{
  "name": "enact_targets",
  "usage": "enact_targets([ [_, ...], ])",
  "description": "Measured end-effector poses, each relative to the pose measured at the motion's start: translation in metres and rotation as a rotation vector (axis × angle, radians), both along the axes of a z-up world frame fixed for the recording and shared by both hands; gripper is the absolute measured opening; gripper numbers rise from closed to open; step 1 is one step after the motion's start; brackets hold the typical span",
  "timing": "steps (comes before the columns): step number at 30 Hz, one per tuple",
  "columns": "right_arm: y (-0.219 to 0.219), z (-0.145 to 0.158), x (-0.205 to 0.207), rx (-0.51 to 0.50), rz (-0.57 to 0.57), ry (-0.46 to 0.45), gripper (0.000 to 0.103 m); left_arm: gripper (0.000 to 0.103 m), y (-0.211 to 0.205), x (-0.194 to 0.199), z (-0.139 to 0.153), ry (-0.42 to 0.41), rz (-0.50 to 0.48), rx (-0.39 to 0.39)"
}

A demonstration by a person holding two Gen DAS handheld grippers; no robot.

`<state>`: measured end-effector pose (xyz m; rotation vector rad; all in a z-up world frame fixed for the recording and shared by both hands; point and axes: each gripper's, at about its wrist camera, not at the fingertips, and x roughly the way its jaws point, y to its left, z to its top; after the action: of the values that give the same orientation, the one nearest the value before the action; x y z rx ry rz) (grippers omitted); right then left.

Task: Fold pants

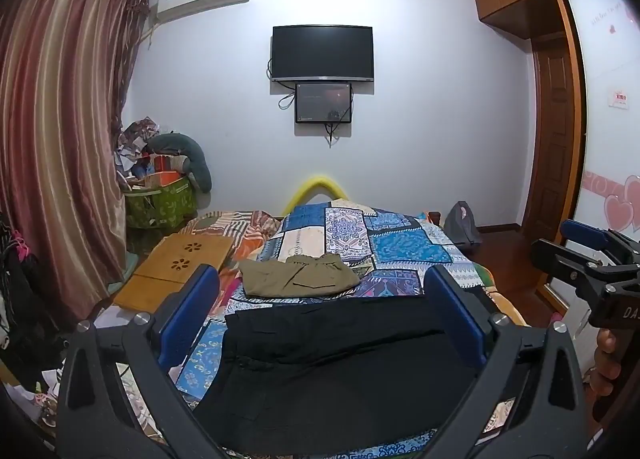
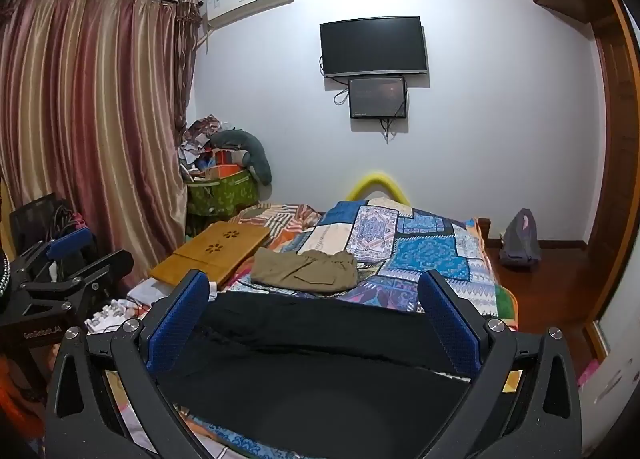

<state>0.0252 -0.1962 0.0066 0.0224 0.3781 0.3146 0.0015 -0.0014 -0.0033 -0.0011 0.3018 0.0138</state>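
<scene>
The black pants (image 1: 340, 359) lie spread flat on the near end of the bed, right under both grippers — a dark, matte cloth with shallow creases running across it, its far edge fairly straight. They look unfolded so far, so the folding seems not yet begun. Laid out flat like this, they give either claw a free edge to pinch.

The left gripper (image 1: 320, 307) hangs above the pants with its blue-padded fingers wide apart and nothing between them; the right gripper (image 2: 316, 307) does the same, jaws spread, holding nothing. Both tilt slightly down toward the cloth, probably poised to take hold.

Just beyond the black pants sits a pair of khaki pants (image 1: 298, 275), already folded into a compact stack and set apart — likely a finished piece put out of the way. Both rest on a blue patchwork bedspread (image 1: 400, 247). A wooden lap desk (image 1: 180, 271) lies on the bed's left side, clear of the working area.
</scene>
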Motion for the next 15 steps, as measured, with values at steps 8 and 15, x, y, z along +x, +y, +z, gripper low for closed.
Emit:
enact_targets([
  [8, 0.0005, -0.0017, 0.0015, 0.004, 0.000, 0.008, 0.103, 0.103, 0.0045, 0.0035, 0.0010, 0.009, 0.001, -0.021],
  [15, -0.0002, -0.0008, 0.0025, 0.004, 0.000, 0.008, 0.103, 0.103, 0.0050, 0.0048, 0.0010, 0.006, 0.004, -0.018],
])
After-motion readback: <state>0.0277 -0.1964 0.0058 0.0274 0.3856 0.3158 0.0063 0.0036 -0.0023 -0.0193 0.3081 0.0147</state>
